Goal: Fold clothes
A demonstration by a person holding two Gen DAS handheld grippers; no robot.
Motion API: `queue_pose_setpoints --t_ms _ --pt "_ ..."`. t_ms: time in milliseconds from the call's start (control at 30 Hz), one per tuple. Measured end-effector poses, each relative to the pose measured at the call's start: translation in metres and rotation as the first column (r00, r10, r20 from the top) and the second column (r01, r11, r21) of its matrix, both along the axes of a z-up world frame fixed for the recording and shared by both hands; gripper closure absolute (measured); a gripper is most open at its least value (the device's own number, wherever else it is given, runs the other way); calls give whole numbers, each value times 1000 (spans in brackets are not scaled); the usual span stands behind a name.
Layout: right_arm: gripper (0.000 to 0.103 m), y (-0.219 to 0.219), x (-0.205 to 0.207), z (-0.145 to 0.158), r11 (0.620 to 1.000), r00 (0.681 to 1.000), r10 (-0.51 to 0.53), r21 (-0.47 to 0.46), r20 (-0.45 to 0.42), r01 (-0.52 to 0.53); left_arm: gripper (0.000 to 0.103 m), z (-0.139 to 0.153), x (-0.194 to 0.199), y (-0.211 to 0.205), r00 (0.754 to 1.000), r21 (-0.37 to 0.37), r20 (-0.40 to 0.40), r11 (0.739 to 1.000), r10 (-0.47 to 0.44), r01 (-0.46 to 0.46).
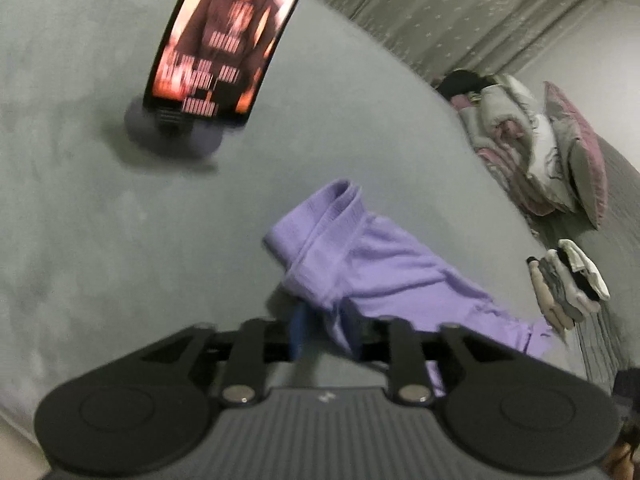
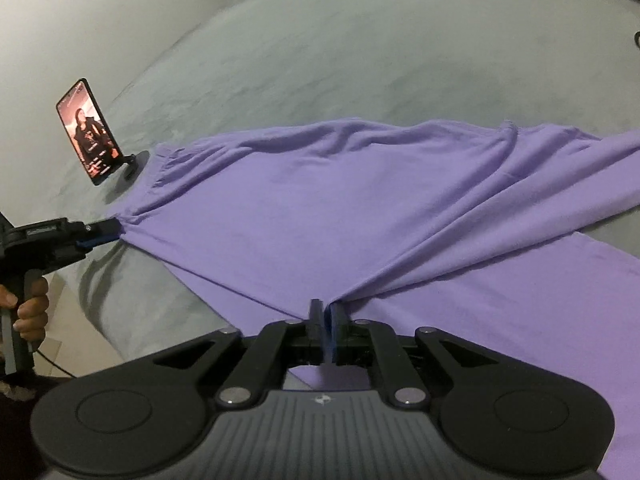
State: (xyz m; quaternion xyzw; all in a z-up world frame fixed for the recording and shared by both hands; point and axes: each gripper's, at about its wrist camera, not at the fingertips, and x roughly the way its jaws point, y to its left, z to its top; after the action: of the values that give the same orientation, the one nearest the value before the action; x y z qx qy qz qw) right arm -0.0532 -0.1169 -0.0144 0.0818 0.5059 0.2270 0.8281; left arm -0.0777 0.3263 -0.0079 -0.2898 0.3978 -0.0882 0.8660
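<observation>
A: Where's the purple shirt [image 2: 360, 208] relative to the phone on its stand [image 2: 90, 132]?

B: Spread on the grey bed [image 2: 340, 60], its sleeve end lying just beside the stand's base, the rest stretching away from the phone to the right.

A: And the grippers?

B: The right gripper [image 2: 325, 312] has its fingers together, clamped on a fold of the near hem. The left gripper [image 1: 326, 320] has its fingers apart; cloth from the cuffed sleeve end hangs between them, but the pads don't look pressed on it.

A: So what could go wrong?

B: I'd judge the left side is loose. If the right hand pulls now, the whole shirt may drag away from the phone and bunch, since nothing anchors that end.

A: Anything else?

B: The phone. The left gripper works close to it; a wide swing, or cloth snagging the base, could tip it over.
</observation>
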Motion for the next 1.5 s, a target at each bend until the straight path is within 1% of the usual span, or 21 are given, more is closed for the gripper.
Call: queue_pose_setpoints --t_ms 67,100,133,200,400,533,633,733,800,833,900,933,1000,1100,1200,1300,1333,1367,1433,1467,1500 --pt "84 -4 2 4 1000 1000 -2 19 0 2 62 14 -3 3 998 10 61 1000 6 -7" --pt "81 -5 3 6 1000 1000 -4 26 2 4 58 20 -3 4 996 11 89 1000 5 -6" --pt "78 -6 4 8 1000 1000 -2 30 5 2 56 23 -1 4 994 16 109 1000 4 -6" --pt "75 -6 5 11 999 1000 0 37 11 -1 54 27 6 3 992 39 125 999 10 -15" --pt "75 -12 9 18 998 1000 -27 59 12 26 54 23 36 -20 992 142 121 990 -31 14" --pt "75 -17 11 21 997 998 -50 52 28 49 54 15 51 -37 992 215 113 976 -57 32" --pt "74 -22 12 24 997 997 -67 48 44 65 54 10 59 -47 992 241 102 969 -70 43" --pt "74 -30 14 25 995 994 -90 39 57 88 57 9 64 -56 989 252 107 965 -97 68" --pt "74 -34 16 25 994 992 -107 28 63 105 63 7 67 -61 989 251 106 965 -106 76" --pt "74 -37 17 24 993 991 -115 22 66 114 65 5 68 -63 990 249 104 966 -97 69" --pt "74 -42 20 21 991 989 -136 16 59 135 77 2 71 -67 992 245 99 968 -81 55" --pt "74 -45 22 19 989 988 -145 18 50 144 79 0 72 -69 993 244 97 969 -73 48" --pt "74 -51 25 16 986 986 -163 20 34 163 80 -1 76 -75 994 243 104 970 -47 20" --pt "74 -57 28 11 982 982 -188 16 19 188 81 4 74 -83 988 263 155 964 -15 -27" --pt "74 -62 30 10 978 978 -209 26 16 209 81 14 66 -81 973 283 231 954 27 -94" --pt "74 -65 31 12 974 974 -226 35 25 225 80 10 71 -80 974 332 217 934 61 -133" --pt "74 -66 31 12 973 973 -228 36 25 227 80 6 75 -80 979 342 193 930 68 -132" --pt "74 -66 32 11 973 973 -231 36 24 230 79 2 76 -81 982 354 174 926 76 -134" --pt "74 -68 33 10 970 970 -240 37 23 239 75 2 74 -86 981 380 173 913 87 -148" --pt "74 -70 33 10 969 969 -244 38 23 243 72 2 73 -89 980 393 173 906 93 -156" --pt "74 -71 33 11 968 968 -251 39 24 250 62 5 69 -92 977 399 187 901 102 -171"
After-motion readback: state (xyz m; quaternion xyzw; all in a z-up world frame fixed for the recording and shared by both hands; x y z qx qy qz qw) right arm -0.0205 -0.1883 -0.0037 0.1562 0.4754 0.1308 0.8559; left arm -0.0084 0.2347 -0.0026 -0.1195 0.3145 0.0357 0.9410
